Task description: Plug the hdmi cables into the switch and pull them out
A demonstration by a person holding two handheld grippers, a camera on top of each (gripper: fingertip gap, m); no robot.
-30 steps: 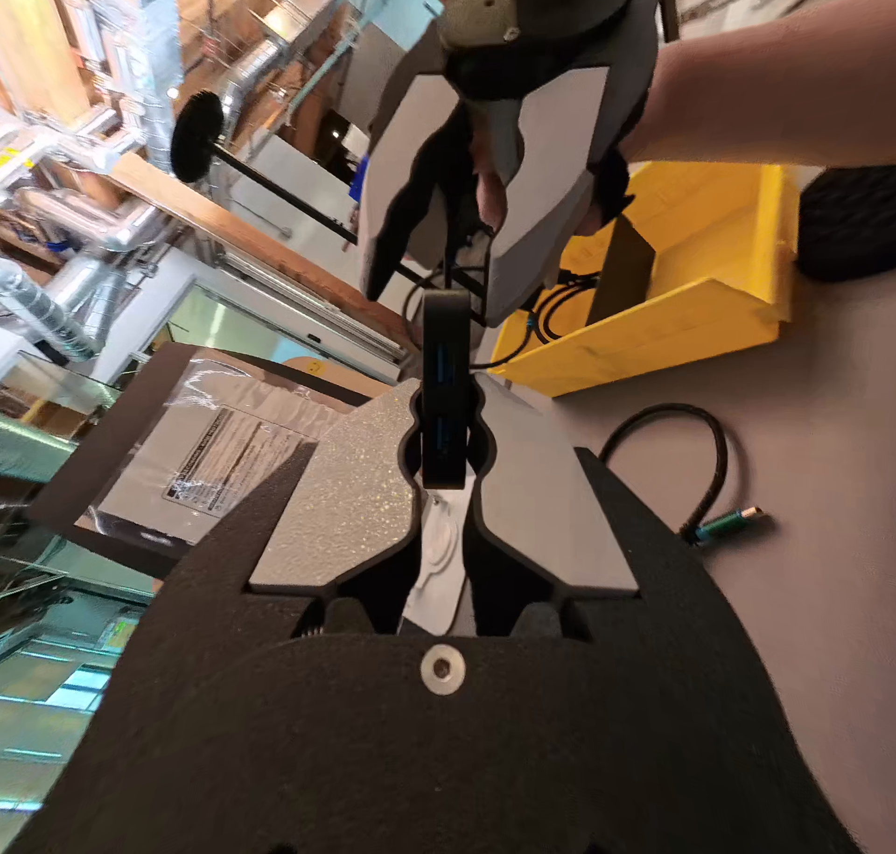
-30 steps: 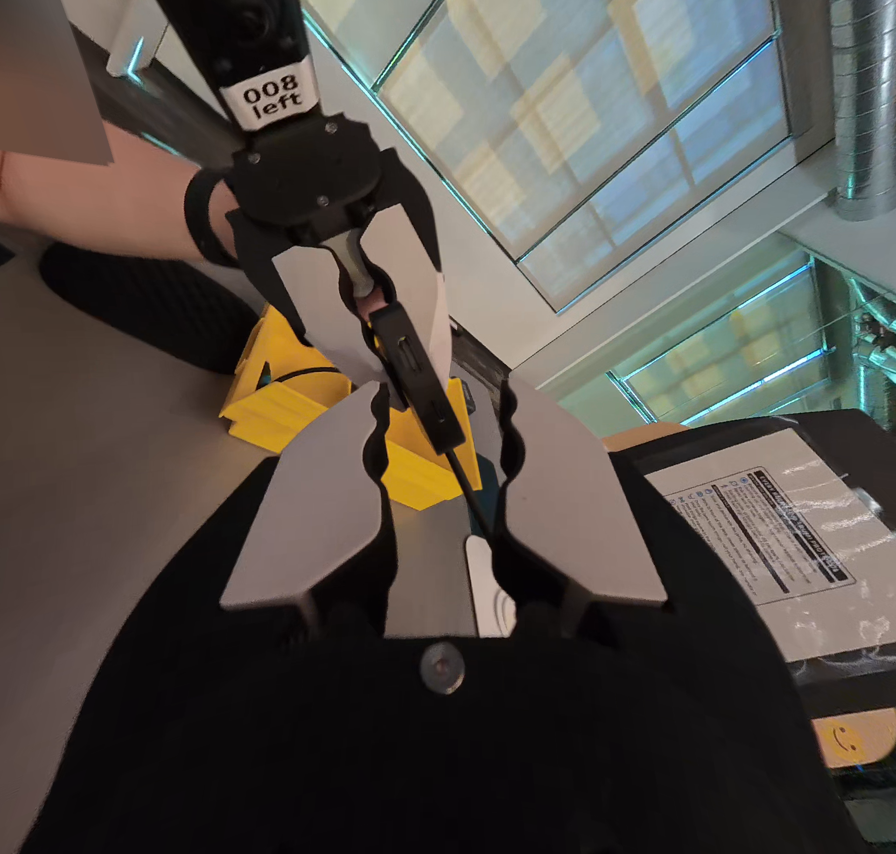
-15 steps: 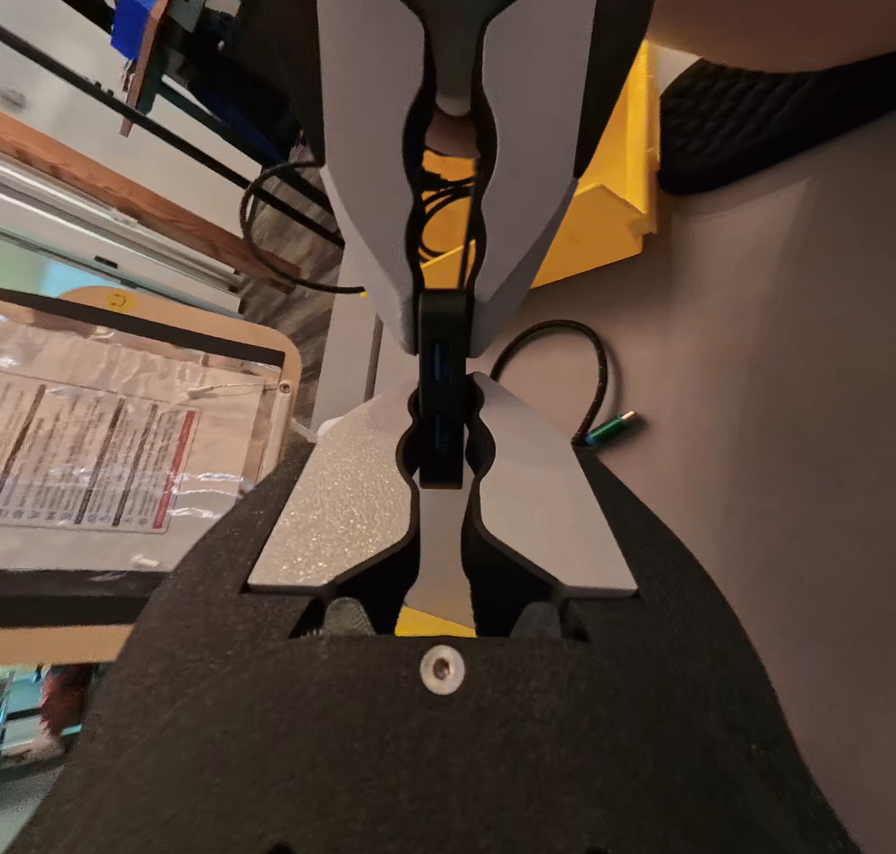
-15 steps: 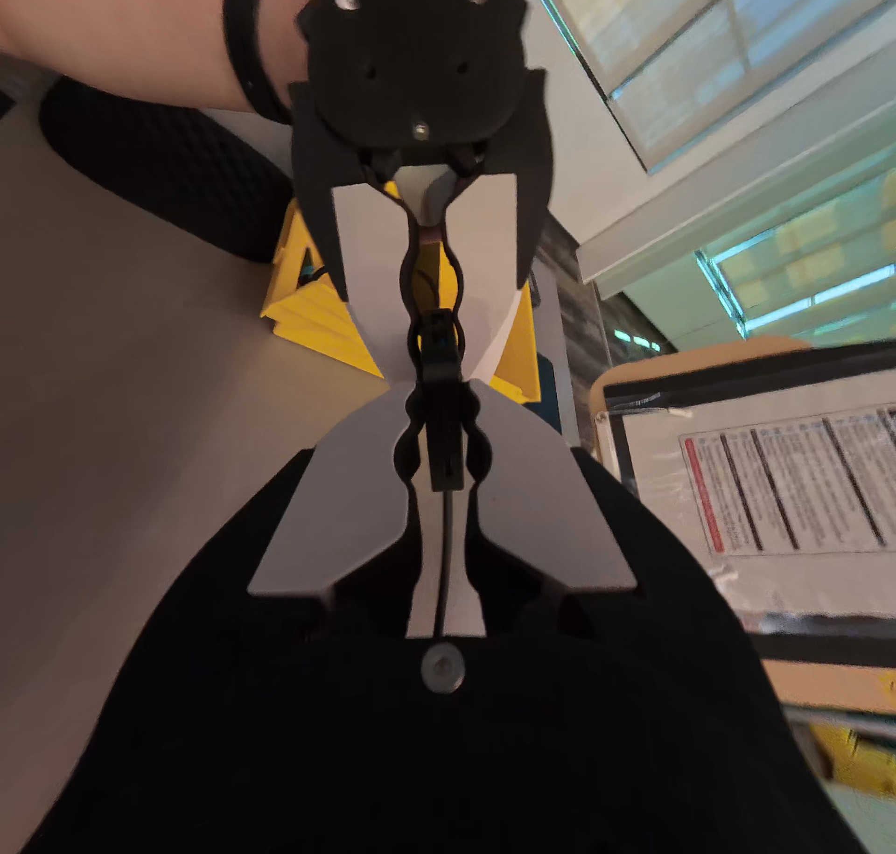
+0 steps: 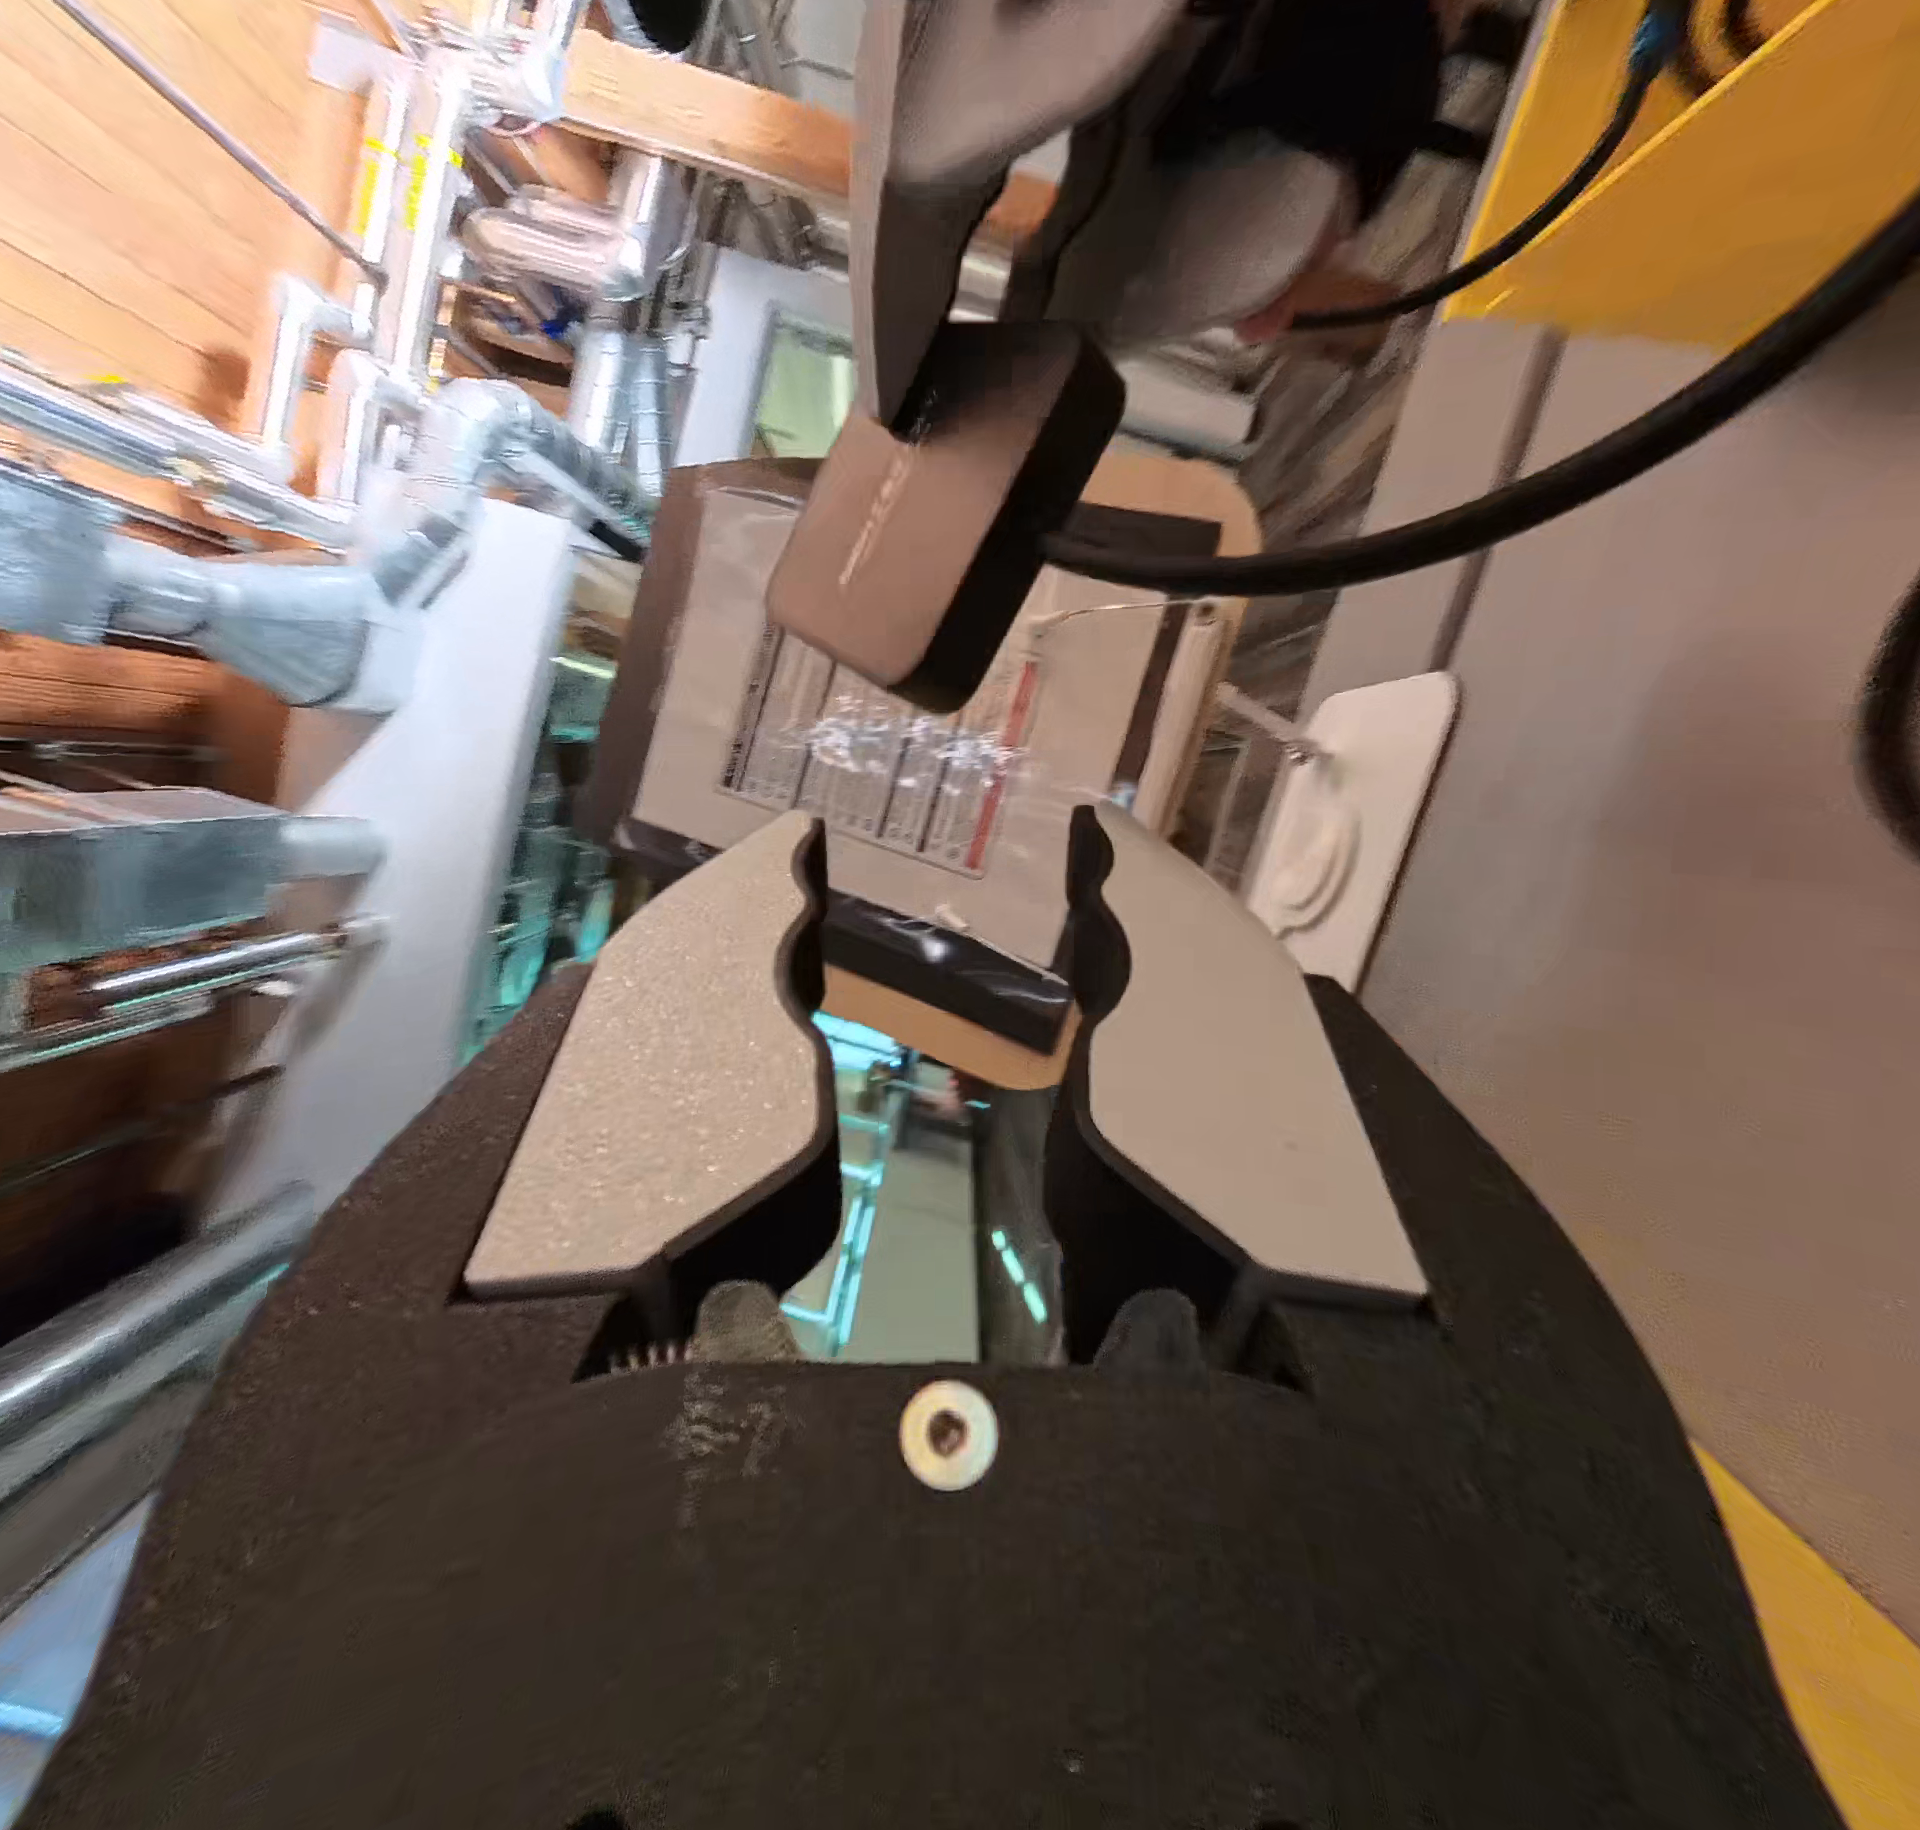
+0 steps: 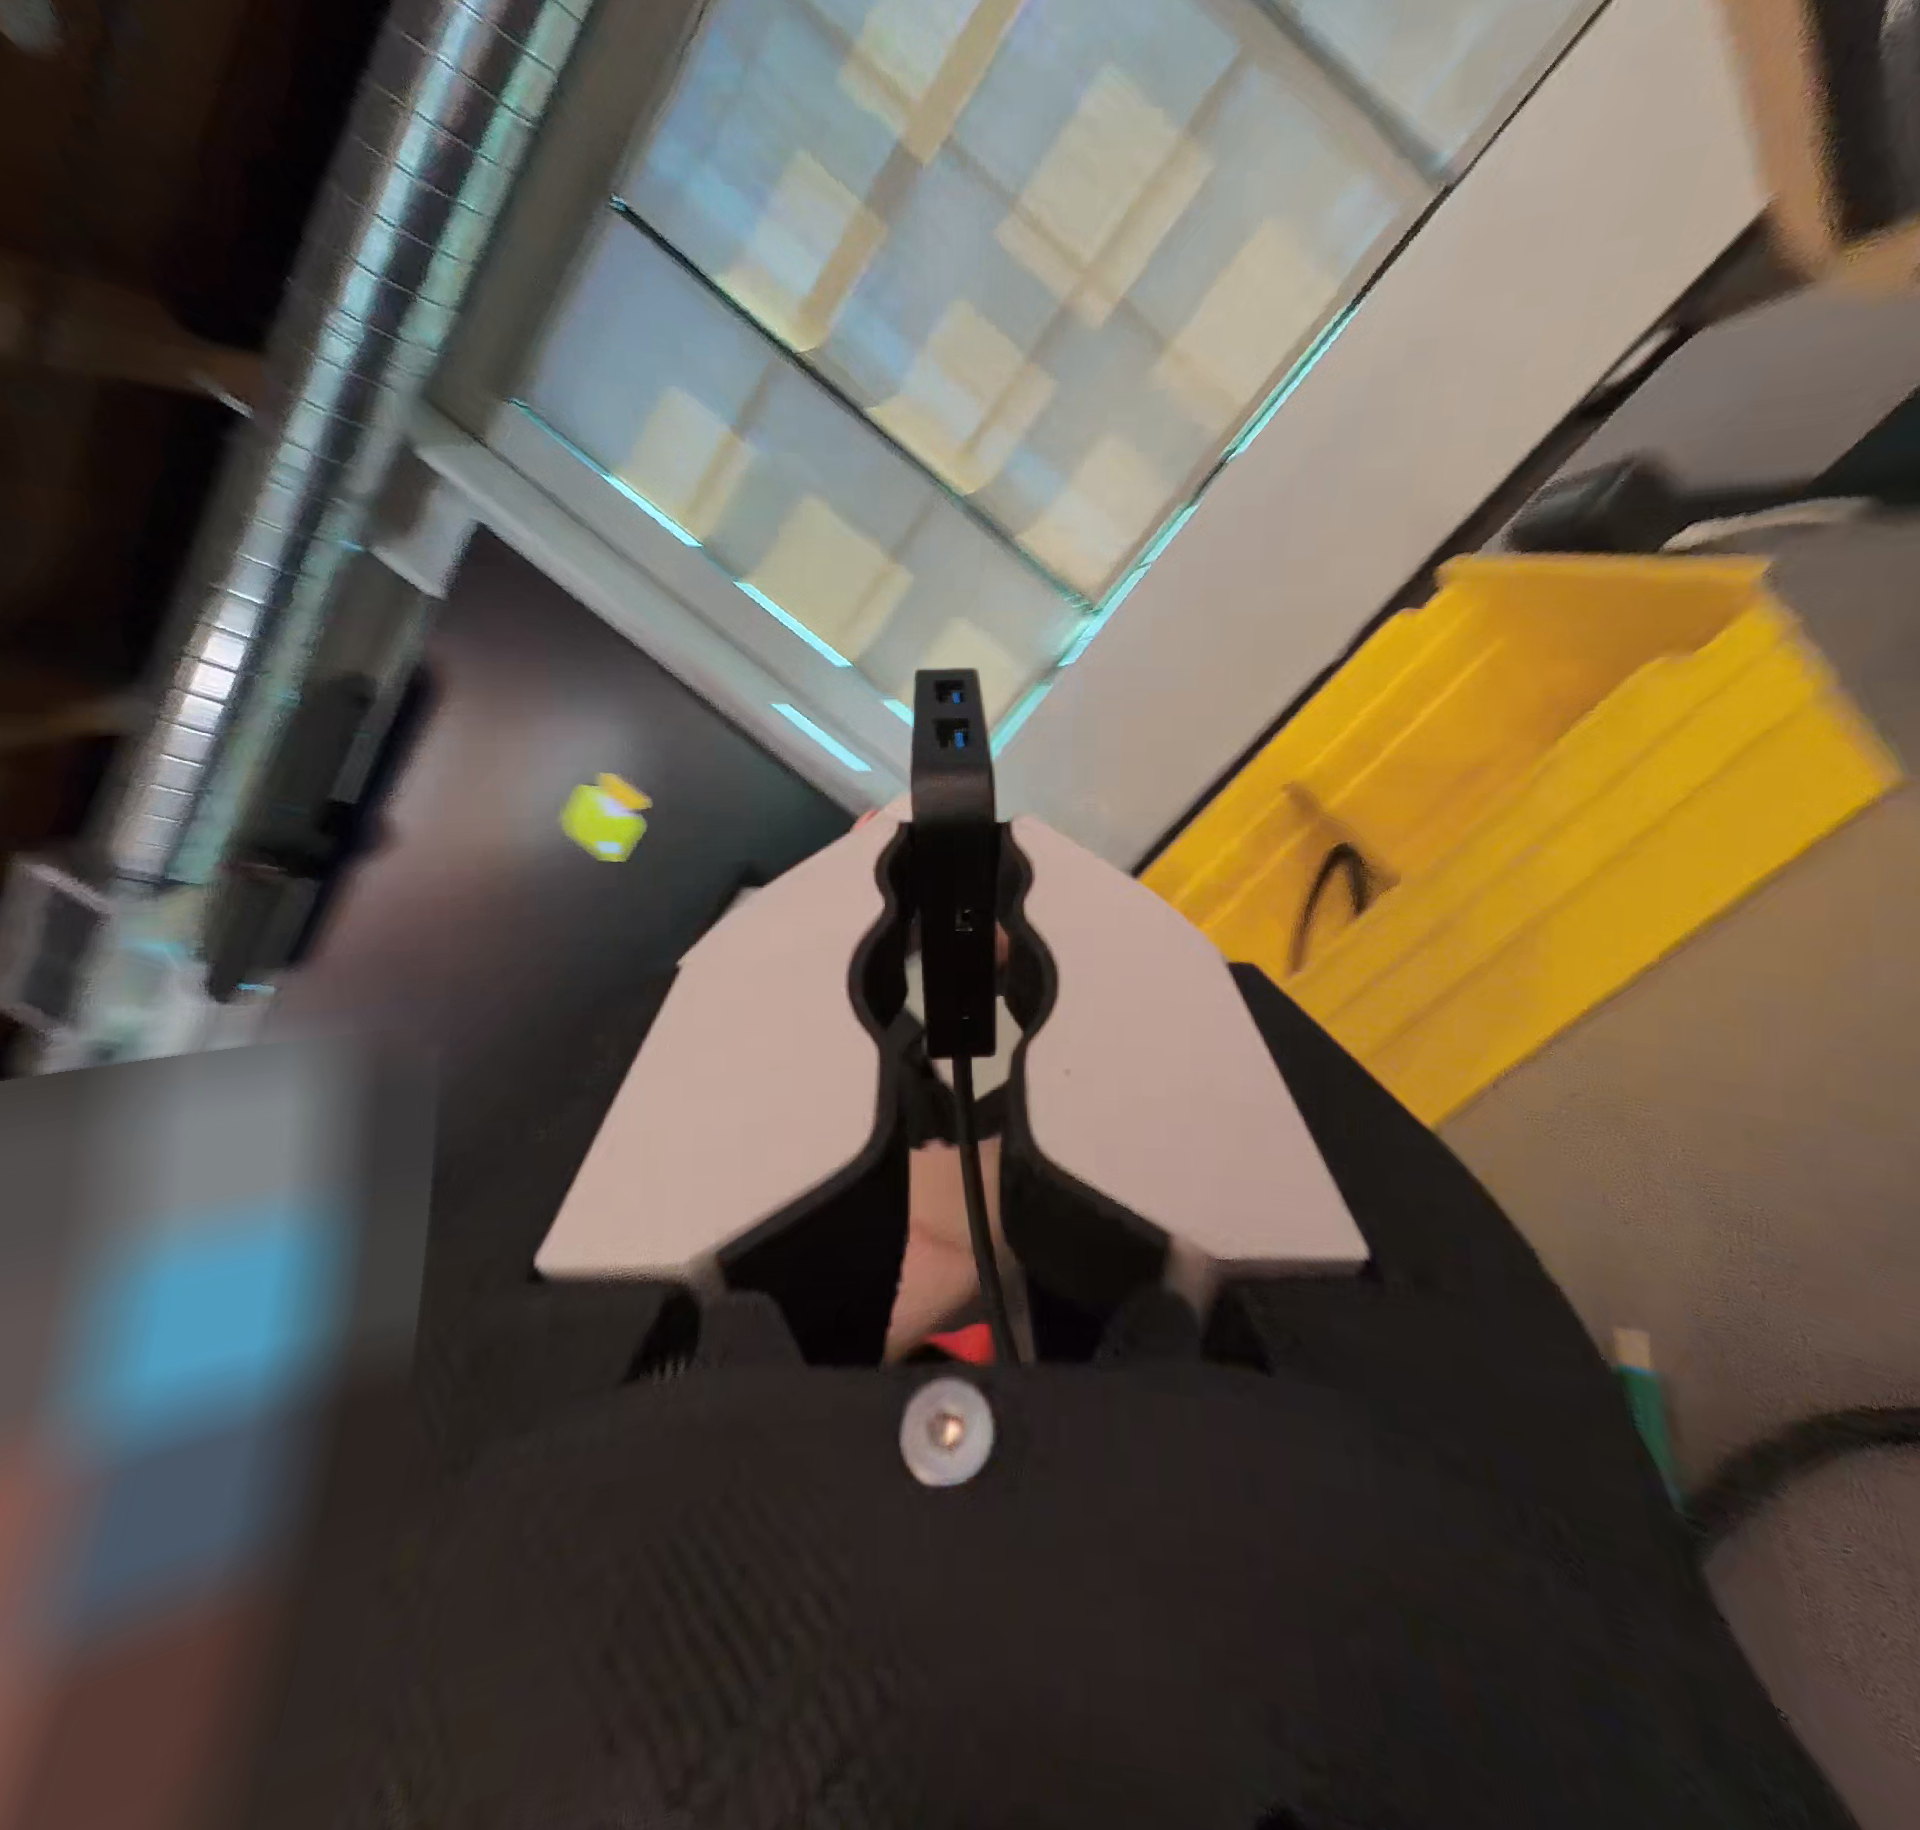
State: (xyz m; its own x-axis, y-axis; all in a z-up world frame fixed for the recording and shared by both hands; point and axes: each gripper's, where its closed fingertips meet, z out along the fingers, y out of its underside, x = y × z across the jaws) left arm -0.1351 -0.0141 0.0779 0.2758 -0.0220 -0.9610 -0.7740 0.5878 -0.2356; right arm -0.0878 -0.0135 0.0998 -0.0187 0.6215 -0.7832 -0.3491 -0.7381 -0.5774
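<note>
Fingers (image 6: 748,1053) of the right gripper (image 6: 954,830) were clamped flat on both faces of the switch (image 6: 954,907), held edge-on in the air w/ its port end poking out past the tips. Its own thin black lead (image 6: 977,1188) ran back between them. Left gripper (image 5: 943,824) was spread wide and empty, switch hanging well above and beyond it.

Step looked like setup for plug-in: no plug sat in the end ports that showed. Next move prob. calls for the left to fetch an hdmi plug, square it to a port and push straight while the right braces.

Switch: small matte black slab, rounded corners, smooth shell. Finger pads grey, grainy, scalloped inner edges. Beyond: glossy yellow plastic bin (image 6: 1558,793) w/ cable inside, on a plain grey surface (image 5: 1662,949)
</note>
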